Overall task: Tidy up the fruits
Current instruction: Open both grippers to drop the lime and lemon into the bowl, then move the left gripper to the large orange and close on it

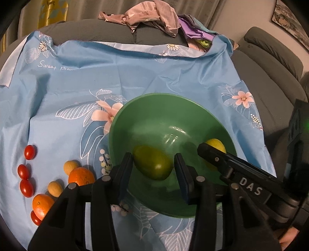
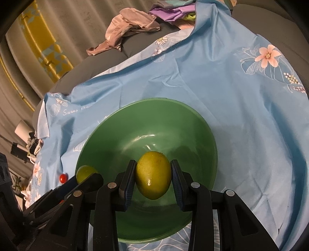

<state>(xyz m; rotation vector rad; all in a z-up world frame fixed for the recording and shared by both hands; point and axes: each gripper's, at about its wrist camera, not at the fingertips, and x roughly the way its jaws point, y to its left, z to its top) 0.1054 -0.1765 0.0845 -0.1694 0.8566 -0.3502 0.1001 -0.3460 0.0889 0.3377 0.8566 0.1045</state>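
Observation:
A green bowl stands on a blue floral cloth. A dark green fruit lies in the bowl's left half, between the fingers of my left gripper. A gap shows beside the right pad, so this gripper is open. My right gripper is shut on a yellow-green lemon, held just above the bowl's floor on its right side. The left wrist view shows that lemon behind a right finger. The green fruit also peeks out in the right wrist view.
Left of the bowl on the cloth lie several cherry tomatoes, two oranges and two small tan fruits. Crumpled clothes are piled at the back of the grey sofa. The cloth's right edge drops off beside the bowl.

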